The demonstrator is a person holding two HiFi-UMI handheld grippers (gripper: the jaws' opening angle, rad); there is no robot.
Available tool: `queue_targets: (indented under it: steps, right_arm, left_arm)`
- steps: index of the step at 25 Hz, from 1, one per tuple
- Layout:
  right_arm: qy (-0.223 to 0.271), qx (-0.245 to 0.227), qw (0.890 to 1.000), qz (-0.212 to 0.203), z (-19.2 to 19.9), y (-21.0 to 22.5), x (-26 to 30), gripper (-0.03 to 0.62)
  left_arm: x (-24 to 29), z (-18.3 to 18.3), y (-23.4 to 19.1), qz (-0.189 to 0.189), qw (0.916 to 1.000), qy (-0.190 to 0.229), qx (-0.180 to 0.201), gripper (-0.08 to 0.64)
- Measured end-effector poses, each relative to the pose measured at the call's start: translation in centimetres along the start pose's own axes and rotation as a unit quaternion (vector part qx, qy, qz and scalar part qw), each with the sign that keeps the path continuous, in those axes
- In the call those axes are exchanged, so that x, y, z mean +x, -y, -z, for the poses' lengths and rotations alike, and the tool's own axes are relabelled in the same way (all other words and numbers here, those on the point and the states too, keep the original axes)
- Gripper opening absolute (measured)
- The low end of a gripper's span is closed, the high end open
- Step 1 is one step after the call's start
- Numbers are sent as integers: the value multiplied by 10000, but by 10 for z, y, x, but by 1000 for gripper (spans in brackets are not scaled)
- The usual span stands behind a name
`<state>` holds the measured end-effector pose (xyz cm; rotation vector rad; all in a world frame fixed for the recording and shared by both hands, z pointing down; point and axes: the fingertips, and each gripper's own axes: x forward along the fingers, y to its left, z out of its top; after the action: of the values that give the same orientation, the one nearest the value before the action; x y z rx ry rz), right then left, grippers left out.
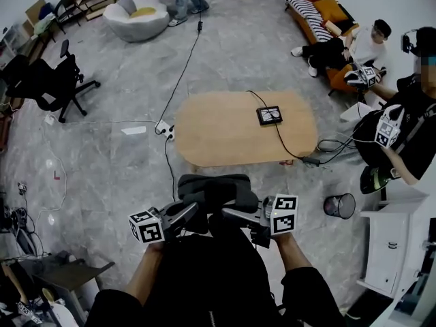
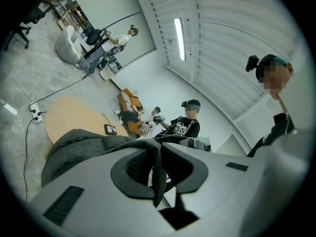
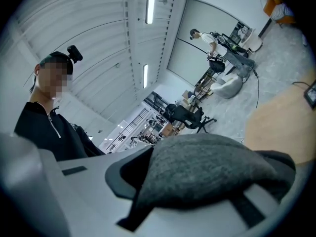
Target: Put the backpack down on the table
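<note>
The dark grey backpack hangs in front of me over the floor, just short of the oval wooden table. My left gripper is shut on a thin black strap of the backpack, which runs between its jaws. My right gripper is shut on a fold of grey backpack fabric that fills the space between its jaws. Both grippers point roughly level toward the table.
A small black device with a cable lies on the table's right part. A power strip and cables lie on the floor at the table's left end. A mesh bin, a white cabinet and a standing person are at right.
</note>
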<state>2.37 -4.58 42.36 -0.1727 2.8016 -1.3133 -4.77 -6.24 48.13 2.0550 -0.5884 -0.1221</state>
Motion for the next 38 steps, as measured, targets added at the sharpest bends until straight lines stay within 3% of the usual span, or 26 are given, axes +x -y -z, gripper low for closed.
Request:
queue_targets:
  steps: [8, 16, 29, 38]
  right_arm:
    - [100, -185, 9997, -88, -52, 24, -31, 12]
    - [181, -77, 9998, -83, -83, 44, -42, 12]
    - [-93, 360, 9990, 232, -128, 135, -21, 12]
    - [84, 748, 9965, 376, -228, 213, 13, 12]
  left_arm:
    - [49, -34, 2, 32, 9998, 206, 19, 59]
    - [76, -58, -1, 117, 9996, 263, 24, 60]
    - [120, -116, -74, 106, 9996, -104, -245, 59]
    - [150, -204, -128, 324, 9989, -254, -237, 59]
